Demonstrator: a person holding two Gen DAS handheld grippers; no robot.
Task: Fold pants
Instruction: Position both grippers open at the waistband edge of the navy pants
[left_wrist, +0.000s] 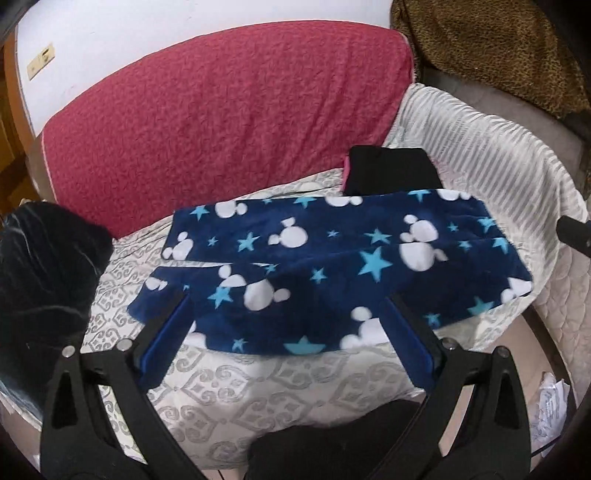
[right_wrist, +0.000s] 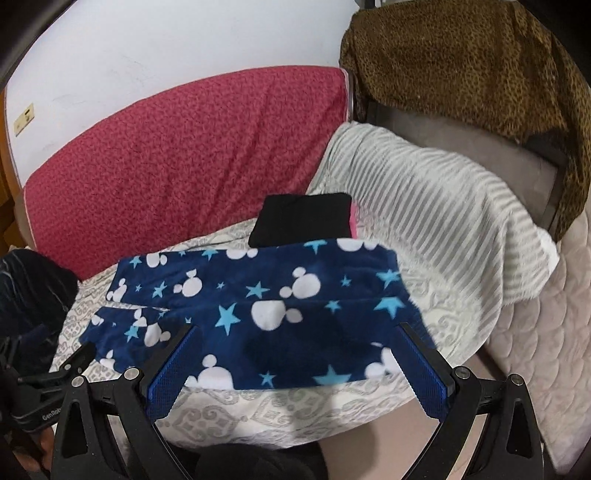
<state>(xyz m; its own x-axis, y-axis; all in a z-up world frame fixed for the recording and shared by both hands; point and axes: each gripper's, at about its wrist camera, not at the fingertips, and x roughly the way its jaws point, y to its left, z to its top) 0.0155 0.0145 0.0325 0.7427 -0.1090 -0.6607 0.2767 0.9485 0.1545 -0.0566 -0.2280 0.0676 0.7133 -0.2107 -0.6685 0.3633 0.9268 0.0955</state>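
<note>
Navy fleece pants (left_wrist: 314, 266) with white mouse heads and blue stars lie spread on the patterned bed sheet, legs pointing left. My left gripper (left_wrist: 286, 295) stands open over the near edge, its blue-padded fingers (left_wrist: 166, 332) wide apart with only cloth below them. In the right wrist view the same pants (right_wrist: 258, 306) lie ahead, and my right gripper (right_wrist: 295, 328) is open above their near right part. Neither pair of pads presses on the cloth. The left gripper's black frame (right_wrist: 48, 373) shows at the lower left of the right wrist view.
A red cushion (left_wrist: 221, 110) leans against the white wall behind. A folded black garment (left_wrist: 391, 170) lies just past the pants. A striped grey blanket (right_wrist: 424, 206) and a leopard-print throw (right_wrist: 461, 62) are at the right. A dark bundle (left_wrist: 44, 266) sits left.
</note>
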